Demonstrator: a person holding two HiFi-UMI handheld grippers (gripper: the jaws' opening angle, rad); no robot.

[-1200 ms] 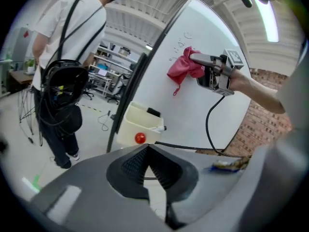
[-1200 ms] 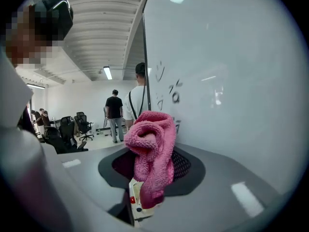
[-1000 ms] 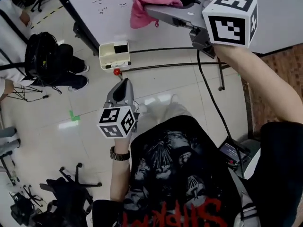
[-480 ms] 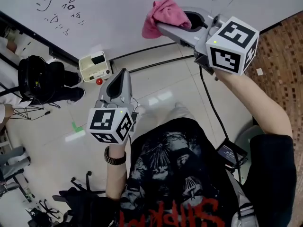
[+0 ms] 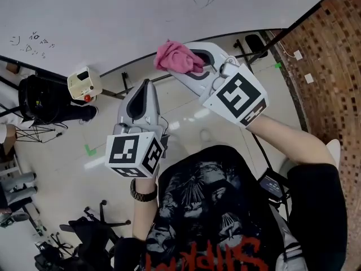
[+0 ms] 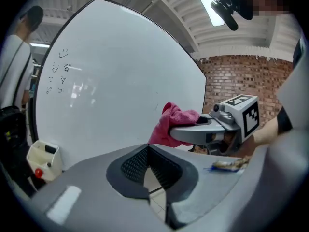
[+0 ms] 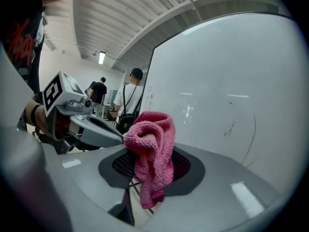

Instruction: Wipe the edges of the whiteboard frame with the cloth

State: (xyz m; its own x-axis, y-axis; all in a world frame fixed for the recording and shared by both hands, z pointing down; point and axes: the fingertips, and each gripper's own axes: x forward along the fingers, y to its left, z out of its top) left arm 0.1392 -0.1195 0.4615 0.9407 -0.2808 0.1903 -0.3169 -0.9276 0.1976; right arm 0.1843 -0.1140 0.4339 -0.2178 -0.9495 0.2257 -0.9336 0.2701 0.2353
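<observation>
A crumpled pink terry cloth (image 5: 177,58) is clamped between the fingers (image 7: 217,178) of the right gripper (image 5: 181,65), its bunched top standing above them and a loose tail hanging below. We see it held up close to the lower edge of the large white whiteboard (image 5: 113,21); whether it touches we cannot tell. The board stands upright in a thin dark frame (image 5: 309,10), with small handwritten marks at its left and faint pen strokes towards its right.
</observation>
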